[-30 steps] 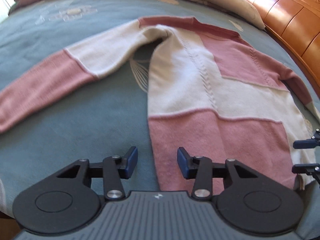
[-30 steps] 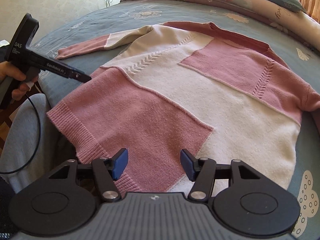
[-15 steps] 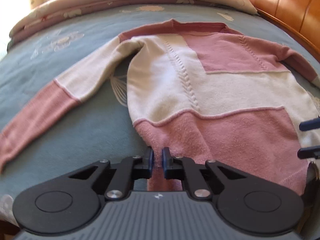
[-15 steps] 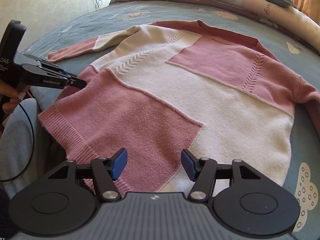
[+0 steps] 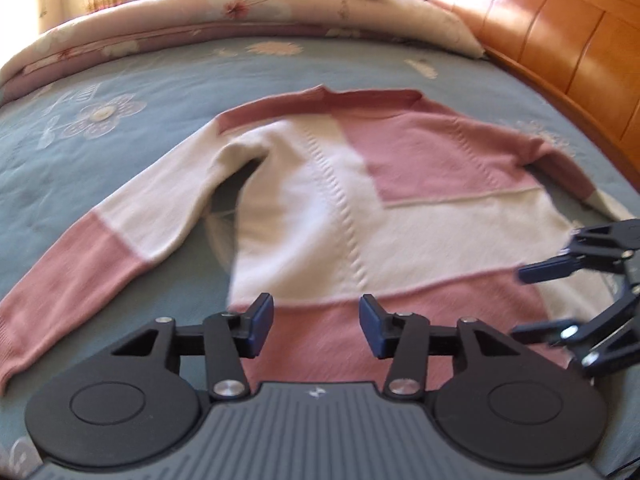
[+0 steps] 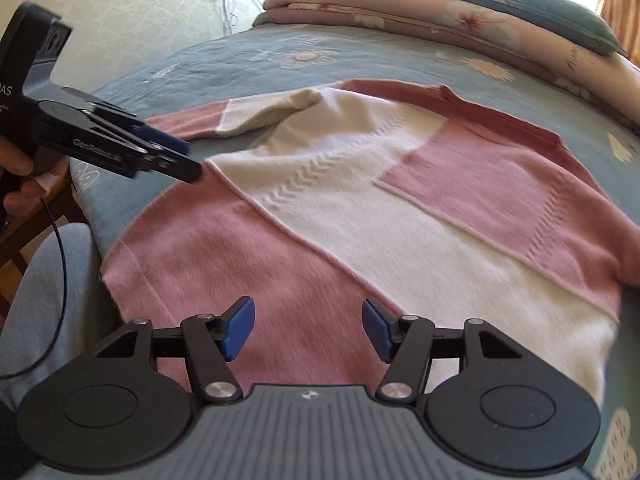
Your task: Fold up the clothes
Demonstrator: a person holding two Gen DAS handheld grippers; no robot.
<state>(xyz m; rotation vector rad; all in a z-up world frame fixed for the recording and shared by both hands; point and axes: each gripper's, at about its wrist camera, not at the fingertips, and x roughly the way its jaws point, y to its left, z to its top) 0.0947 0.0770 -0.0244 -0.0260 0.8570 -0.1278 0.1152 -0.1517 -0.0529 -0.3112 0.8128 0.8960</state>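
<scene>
Showing only rightward: hand point(image 6: 16, 168), seemingly gripping.

Pink-and-cream patchwork sweater point(image 5: 400, 208), blue-grey flowered bedspread point(image 5: 160, 92) — orange-brown wooden headboard point(image 5: 560, 60)

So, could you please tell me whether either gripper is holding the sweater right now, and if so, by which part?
Nothing is held. The left gripper has just been opening and stands open above the sweater, nothing between its fingers; the right gripper is open too.

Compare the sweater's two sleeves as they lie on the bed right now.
The left-hand sleeve stretches out straight across the bedspread, fully visible, white above and pink below. The right-hand sleeve lies close along the sweater body, pink above with a white end, partly hidden. Both lie flat, unfolded.
</scene>
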